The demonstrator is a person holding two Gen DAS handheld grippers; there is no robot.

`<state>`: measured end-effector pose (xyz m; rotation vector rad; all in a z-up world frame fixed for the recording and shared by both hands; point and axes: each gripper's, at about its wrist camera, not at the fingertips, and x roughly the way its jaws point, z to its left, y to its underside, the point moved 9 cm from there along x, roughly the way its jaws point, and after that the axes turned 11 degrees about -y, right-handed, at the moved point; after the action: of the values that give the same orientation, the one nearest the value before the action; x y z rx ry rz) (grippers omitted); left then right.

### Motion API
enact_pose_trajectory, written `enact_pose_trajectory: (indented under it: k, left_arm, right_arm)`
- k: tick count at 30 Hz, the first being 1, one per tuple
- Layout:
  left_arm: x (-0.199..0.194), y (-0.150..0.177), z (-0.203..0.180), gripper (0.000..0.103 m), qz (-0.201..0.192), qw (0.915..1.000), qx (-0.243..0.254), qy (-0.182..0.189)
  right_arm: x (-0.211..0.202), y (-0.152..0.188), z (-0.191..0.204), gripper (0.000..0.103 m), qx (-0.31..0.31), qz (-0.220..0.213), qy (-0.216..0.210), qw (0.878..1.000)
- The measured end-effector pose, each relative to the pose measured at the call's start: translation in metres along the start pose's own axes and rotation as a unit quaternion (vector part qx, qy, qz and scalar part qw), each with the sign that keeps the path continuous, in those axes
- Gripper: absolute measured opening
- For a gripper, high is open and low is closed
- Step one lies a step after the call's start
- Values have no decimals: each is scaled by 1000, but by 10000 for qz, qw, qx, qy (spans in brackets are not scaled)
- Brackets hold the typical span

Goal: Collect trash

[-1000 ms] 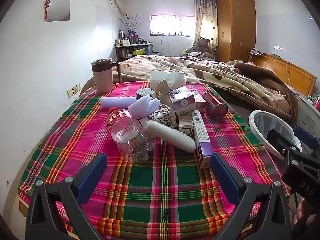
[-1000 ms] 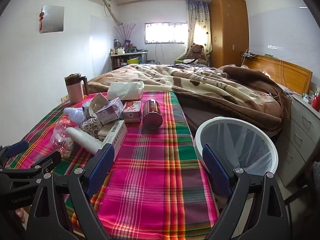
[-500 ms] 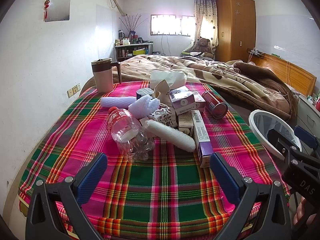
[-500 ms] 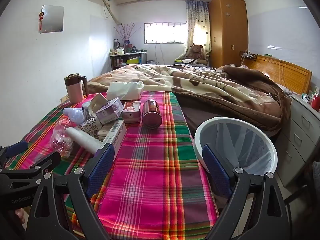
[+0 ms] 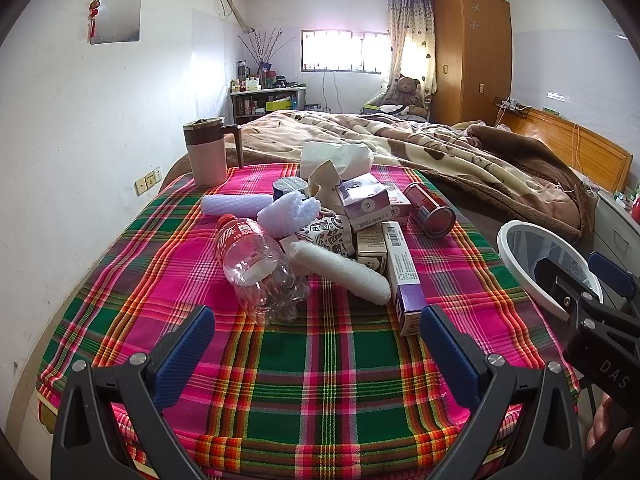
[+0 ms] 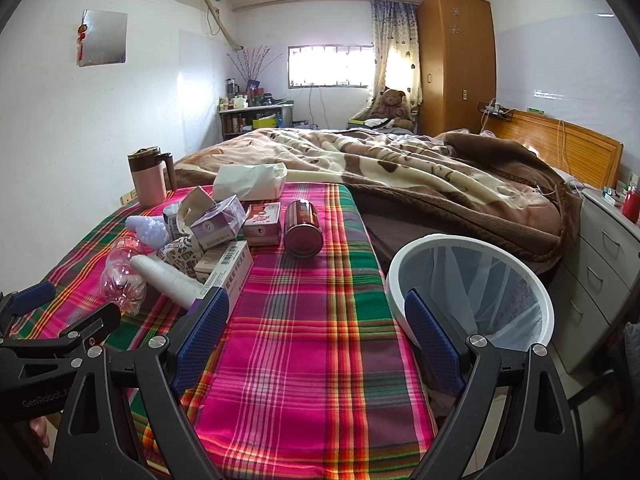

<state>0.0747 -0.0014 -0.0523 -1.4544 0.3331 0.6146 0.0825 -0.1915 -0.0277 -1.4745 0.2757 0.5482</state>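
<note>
Trash pile [image 5: 332,232] lies beyond both grippers' spread, empty fingers [image 5: 186,354], white bin [image 6: 472,292] beside the right fingers [image 6: 432,336].

Left wrist view. The left tool [image 5: 316,340], jaws spread wide and empty, hovers above a plaid-covered counter [image 5: 320,360]. Ahead lies a cluster of trash: a crushed clear bottle [image 5: 256,268], a white foam roll [image 5: 340,272] touching it, a long purple-ended box [image 5: 402,276], and a red can [image 5: 432,210] on its side. A white bin [image 5: 520,264] stands at right, partly hidden by the right tool [image 5: 592,320].
</note>
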Motion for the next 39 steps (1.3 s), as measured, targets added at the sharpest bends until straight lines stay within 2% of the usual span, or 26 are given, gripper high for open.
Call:
enact_pose_trajectory:
  k: [39]
  left_arm:
    - [-2,0,2,103,-4,10000,-11,7]
  right_arm:
    - [1,0,-1,91,-6,7,12,10000]
